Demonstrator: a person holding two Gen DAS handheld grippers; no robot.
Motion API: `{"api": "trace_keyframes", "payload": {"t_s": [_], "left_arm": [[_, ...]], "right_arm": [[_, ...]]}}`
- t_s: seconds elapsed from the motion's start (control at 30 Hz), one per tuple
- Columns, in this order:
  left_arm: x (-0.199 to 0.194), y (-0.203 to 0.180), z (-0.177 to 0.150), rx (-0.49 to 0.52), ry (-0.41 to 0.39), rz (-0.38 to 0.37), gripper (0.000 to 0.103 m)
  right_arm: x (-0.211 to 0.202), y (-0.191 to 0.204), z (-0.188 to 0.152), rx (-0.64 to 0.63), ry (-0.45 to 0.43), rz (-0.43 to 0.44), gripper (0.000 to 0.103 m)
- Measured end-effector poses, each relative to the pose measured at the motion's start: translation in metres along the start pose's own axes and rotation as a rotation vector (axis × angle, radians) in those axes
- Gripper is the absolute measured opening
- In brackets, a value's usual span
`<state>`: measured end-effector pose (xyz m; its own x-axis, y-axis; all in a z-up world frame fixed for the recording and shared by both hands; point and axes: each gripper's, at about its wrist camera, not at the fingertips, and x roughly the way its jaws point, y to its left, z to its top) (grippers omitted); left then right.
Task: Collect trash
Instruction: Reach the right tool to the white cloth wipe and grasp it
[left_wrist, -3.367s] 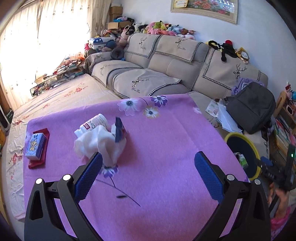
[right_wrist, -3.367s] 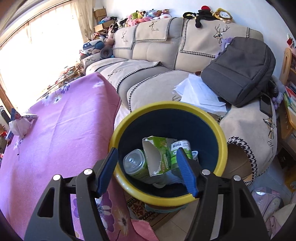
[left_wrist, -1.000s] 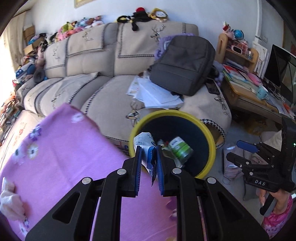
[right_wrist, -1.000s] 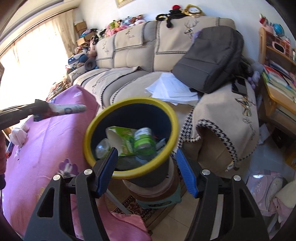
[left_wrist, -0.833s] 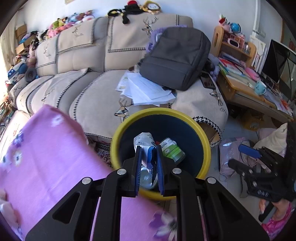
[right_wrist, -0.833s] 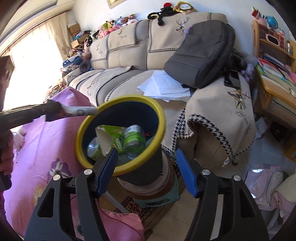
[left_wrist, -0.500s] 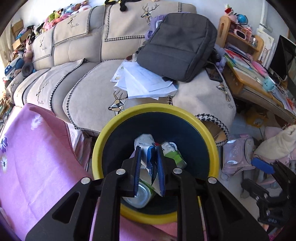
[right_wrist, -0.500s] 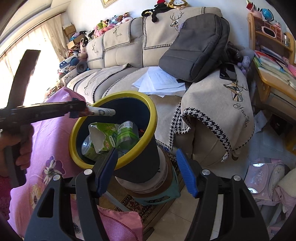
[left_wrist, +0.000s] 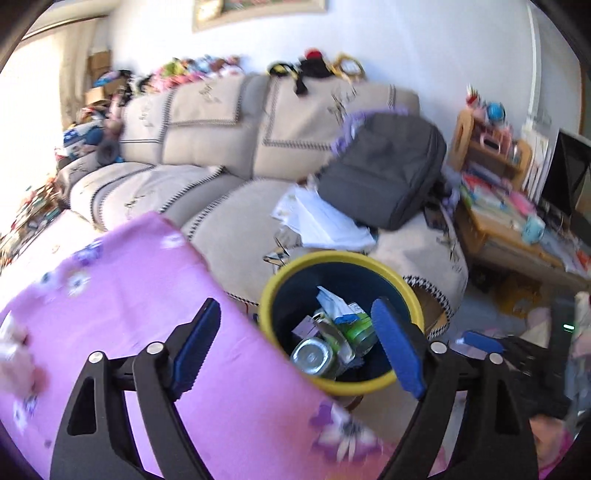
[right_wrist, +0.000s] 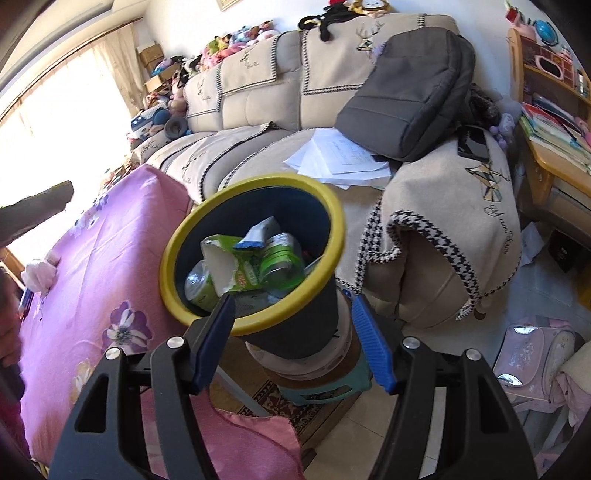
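A dark blue bin with a yellow rim (left_wrist: 264, 314) (right_wrist: 167, 266) stands beside the purple flowered table (left_wrist: 122, 295). In it lie a green carton (right_wrist: 240, 266), a metal can (left_wrist: 314, 356) and a white-and-blue wrapper (left_wrist: 334, 304). My left gripper (left_wrist: 295, 317) hangs over the table's edge just short of the bin; its jaws are opening wide and nothing is between them. My right gripper (right_wrist: 291, 306) stands open in front of the bin's wall, without touching it. A crumpled tissue (right_wrist: 37, 275) lies at the table's far left.
The bin rests on a teal stool (right_wrist: 325, 391) over a patterned rug. Behind it a beige sofa (right_wrist: 258, 74) carries a grey backpack (right_wrist: 406, 99) and loose papers (right_wrist: 340, 155). A wooden desk (left_wrist: 517, 236) stands to the right. A pink bag (right_wrist: 532, 354) lies on the floor.
My left jaws have sprung apart and the wrapper they held now lies in the bin. The left gripper has pulled back from above the bin toward the table. The right gripper has kept still.
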<state>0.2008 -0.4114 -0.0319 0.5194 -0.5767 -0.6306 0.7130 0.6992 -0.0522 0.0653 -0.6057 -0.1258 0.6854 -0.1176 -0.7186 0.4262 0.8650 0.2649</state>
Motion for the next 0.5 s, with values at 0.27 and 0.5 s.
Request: {"api": "trace_keyframes", "payload": {"t_s": [0.27,0.5], "left_arm": [[-0.11,0.066,-0.052,-0.128,-0.11,0.15,0.094],[-0.178,0.141,-0.117,-0.301,-0.123,0.317,0.095]], "right_arm": [[0.003,0.049,0.004,-0.098,0.014,0.052,0.063],[0.009,0.134,0.009,-0.247,0.038,0.185,0.065]]}}
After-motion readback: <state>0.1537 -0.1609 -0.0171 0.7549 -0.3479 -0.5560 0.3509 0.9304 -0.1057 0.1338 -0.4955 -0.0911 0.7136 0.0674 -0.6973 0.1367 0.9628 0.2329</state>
